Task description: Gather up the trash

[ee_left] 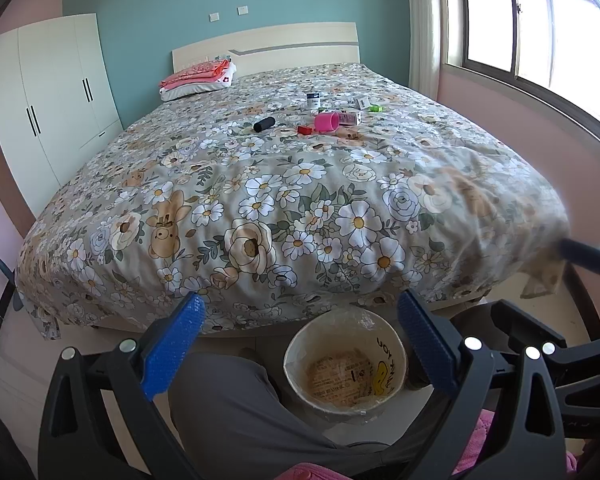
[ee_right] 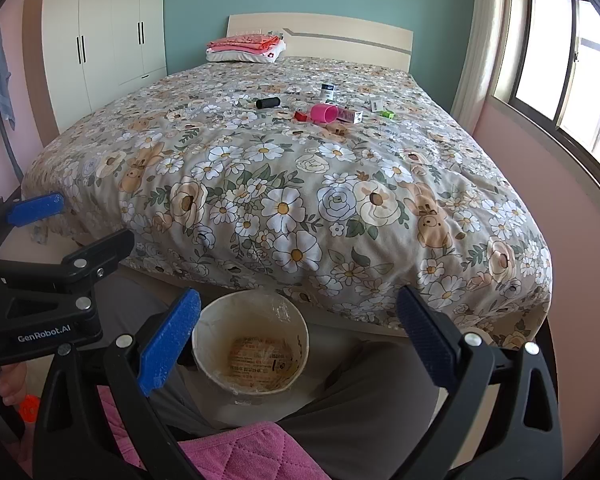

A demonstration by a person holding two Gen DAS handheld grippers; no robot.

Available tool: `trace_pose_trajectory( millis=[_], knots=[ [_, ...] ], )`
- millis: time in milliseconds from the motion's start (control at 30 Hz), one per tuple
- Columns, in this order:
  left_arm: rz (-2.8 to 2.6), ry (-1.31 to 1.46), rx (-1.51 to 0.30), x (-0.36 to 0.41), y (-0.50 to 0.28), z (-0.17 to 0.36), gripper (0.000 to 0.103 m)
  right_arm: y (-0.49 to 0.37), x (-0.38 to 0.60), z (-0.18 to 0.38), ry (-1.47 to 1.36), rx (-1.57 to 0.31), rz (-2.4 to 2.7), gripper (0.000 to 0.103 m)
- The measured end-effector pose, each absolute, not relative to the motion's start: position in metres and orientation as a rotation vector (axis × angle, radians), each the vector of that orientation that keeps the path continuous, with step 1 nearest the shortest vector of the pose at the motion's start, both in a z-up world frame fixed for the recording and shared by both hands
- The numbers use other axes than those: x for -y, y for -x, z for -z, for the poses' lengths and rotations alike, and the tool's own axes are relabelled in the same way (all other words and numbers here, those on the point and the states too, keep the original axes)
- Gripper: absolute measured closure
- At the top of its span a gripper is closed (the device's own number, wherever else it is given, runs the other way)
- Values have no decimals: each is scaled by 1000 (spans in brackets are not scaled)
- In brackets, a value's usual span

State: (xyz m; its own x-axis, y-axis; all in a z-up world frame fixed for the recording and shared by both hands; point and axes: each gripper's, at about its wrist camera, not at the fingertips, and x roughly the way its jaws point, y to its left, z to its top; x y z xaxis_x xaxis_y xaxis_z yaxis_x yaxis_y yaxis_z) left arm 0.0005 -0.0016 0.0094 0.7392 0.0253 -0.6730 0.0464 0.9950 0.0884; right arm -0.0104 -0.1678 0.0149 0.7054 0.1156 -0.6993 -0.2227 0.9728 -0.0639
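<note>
I hold both the left gripper (ee_left: 300, 344) and right gripper (ee_right: 300, 340) spread wide and empty above the round plastic-lined paper bin (ee_left: 345, 364) at lower centre, while small boxes and a pink cup (ee_left: 326, 122) litter the floral quilt (ee_left: 260, 184) up top.

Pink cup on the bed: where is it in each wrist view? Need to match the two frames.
Left wrist view: the pink cup lies on its side, upper centre, right of the black cylinder.
Right wrist view: the pink cup lies upper centre, slightly right, again right of the black cylinder.
Shared landmark: the lined trash bucket on the floor at the foot of the bed, bottom centre in both.
</note>
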Motion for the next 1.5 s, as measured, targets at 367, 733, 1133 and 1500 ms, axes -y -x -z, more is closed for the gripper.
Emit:
trace_pose_trajectory(
  millis=[367, 733, 1133, 1500],
  knots=[
    [10, -106, -737, 5, 2, -9, 5, 14, 169, -14, 144, -765, -188, 7],
    [21, -96, -752, 5, -10, -9, 5, 6, 168, -14, 152, -771, -191, 7],
    [-8, -68, -749, -8, -82, -21, 5, -70, 174, -32, 155, -755, -199, 7],
    [-1, -21, -779, -27, -194, -22, 5, -177, 198, -40, 143, -762, -202, 7]
  ],
)
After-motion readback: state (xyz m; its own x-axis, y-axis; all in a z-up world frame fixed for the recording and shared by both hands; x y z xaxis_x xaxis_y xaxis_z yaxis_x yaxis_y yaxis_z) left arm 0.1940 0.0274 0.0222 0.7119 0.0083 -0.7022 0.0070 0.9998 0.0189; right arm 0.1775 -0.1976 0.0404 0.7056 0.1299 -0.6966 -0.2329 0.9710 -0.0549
